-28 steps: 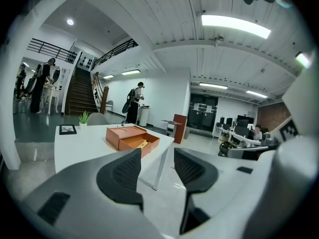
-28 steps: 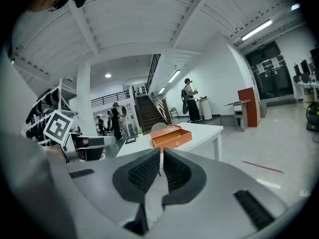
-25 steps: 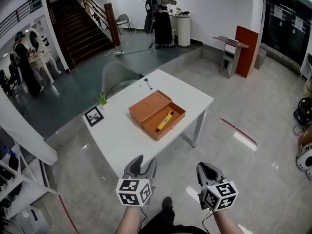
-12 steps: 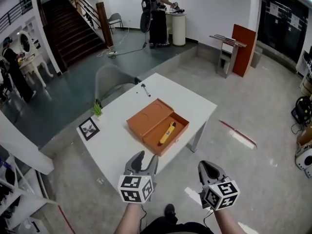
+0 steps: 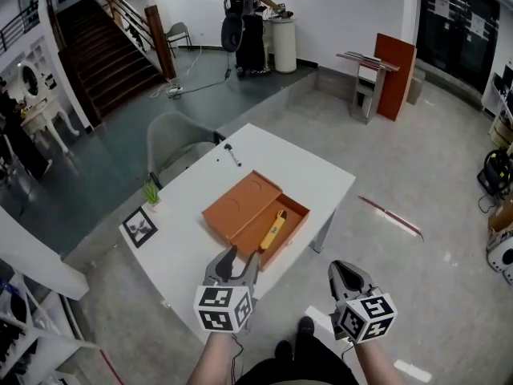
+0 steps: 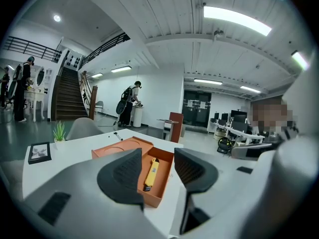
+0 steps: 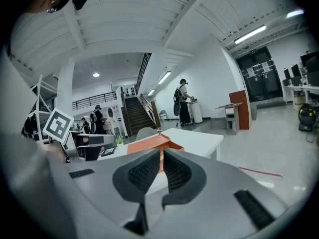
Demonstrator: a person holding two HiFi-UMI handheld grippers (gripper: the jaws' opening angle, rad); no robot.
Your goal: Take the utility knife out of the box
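An open orange box (image 5: pixel 240 203) lies on the white table (image 5: pixel 313 175), its lid folded out to the left. The yellow utility knife (image 5: pixel 272 232) rests lengthwise in the tray. My left gripper (image 5: pixel 238 261) hovers over the table's near edge, just short of the box, jaws open with nothing between them. Through its gap in the left gripper view (image 6: pixel 158 167) I see the knife (image 6: pixel 151 172) inside the box (image 6: pixel 119 148). My right gripper (image 5: pixel 345 271) hangs off the table's near right side, over the floor, jaws shut and empty. The right gripper view (image 7: pixel 161 169) shows the box (image 7: pixel 149 144) beyond the pads.
On the table's far part lies a small pen-like tool (image 5: pixel 232 154). A little plant (image 5: pixel 151 191) and a marker card (image 5: pixel 138 227) stand at its left edge. A grey chair (image 5: pixel 172 139) is behind the table. A red stick (image 5: pixel 391 215) lies on the floor.
The table and box have come nearer in the head view. Both grippers are now closer to the box, the left one reaching the table's near edge. Jaw states look unchanged.
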